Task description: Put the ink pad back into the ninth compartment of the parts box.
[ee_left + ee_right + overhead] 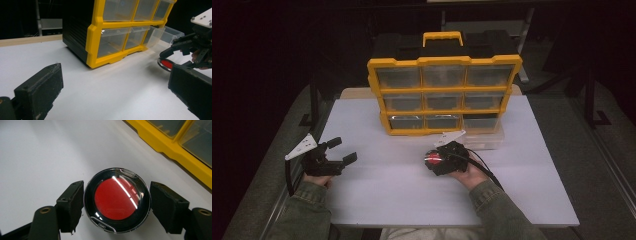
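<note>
Left gripper [338, 151], jaws wide, rests at the white table's [522, 200] left edge. Centre: yellow drawer organiser [444, 95], w/ bottom-right clear drawer [163, 35] pulled out. Right gripper [116, 202], jaws narrow, brackets a round red-centred case [117, 200]; grip uncertain.

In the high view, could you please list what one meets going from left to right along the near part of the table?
Left tool → red disc → right tool, around the disc.
</note>
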Demonstrator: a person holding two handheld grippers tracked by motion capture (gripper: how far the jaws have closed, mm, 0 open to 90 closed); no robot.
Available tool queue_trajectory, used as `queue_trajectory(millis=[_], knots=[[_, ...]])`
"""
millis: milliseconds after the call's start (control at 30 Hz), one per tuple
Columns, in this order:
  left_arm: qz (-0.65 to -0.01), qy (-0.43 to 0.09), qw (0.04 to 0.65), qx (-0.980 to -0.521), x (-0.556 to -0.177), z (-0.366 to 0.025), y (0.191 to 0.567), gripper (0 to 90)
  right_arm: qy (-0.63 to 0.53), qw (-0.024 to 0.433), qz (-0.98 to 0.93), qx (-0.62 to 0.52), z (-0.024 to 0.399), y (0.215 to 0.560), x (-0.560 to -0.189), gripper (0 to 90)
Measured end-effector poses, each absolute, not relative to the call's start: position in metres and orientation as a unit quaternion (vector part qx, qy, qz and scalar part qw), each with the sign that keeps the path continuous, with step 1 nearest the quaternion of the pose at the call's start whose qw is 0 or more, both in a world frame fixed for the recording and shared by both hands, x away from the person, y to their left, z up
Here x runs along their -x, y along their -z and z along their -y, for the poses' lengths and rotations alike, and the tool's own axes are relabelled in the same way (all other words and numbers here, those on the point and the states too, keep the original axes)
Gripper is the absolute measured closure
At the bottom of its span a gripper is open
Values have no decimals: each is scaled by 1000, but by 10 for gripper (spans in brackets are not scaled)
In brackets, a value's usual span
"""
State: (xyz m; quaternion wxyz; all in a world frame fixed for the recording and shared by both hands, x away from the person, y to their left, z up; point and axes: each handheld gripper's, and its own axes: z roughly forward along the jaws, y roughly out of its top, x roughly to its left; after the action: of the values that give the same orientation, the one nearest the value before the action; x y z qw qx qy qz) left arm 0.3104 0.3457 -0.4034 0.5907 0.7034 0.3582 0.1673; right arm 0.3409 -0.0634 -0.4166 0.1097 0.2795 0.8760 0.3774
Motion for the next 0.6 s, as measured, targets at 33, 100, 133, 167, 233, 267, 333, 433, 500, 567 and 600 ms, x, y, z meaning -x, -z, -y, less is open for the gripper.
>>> queue_trajectory(millis=[33, 100, 133, 167, 233, 267, 333, 433, 500, 567, 600], knots=[[-358, -167, 590, -704, -310, -346, 404, 0, -379, 110, -875, -280, 65, 414, -341, 286], [-358, -167, 590, -704, -311, -346, 404, 0, -381, 110, -874, -280, 66, 411, -341, 287], [-358, -166, 590, -704, -311, -346, 404, 0, -382, 110, -874, -279, 66, 410, -341, 287], [-358, -166, 590, -704, -311, -346, 404, 0, -385, 107, -873, -281, 66, 409, -341, 287], [-359, -166, 591, -704, -311, -346, 404, 0, -388, 105, -871, -282, 67, 407, -341, 287], [-359, -166, 591, -703, -311, -346, 404, 0, -391, 108, -870, -281, 68, 403, -341, 287], [-359, -166, 591, -703, -311, -346, 404, 0, -391, 111, -870, -278, 69, 399, -340, 287], [-360, -166, 590, -703, -311, -346, 404, 0, -400, 115, -867, -276, 71, 393, -339, 287], [-362, -169, 591, -701, -310, -347, 404, 0, -403, 117, -864, -278, 74, 388, -339, 287], [-361, -171, 591, -701, -309, -347, 404, 0, -408, 118, -861, -280, 78, 383, -340, 287], [-361, -171, 590, -701, -309, -348, 404, 0, -410, 119, -860, -280, 79, 381, -340, 287]])
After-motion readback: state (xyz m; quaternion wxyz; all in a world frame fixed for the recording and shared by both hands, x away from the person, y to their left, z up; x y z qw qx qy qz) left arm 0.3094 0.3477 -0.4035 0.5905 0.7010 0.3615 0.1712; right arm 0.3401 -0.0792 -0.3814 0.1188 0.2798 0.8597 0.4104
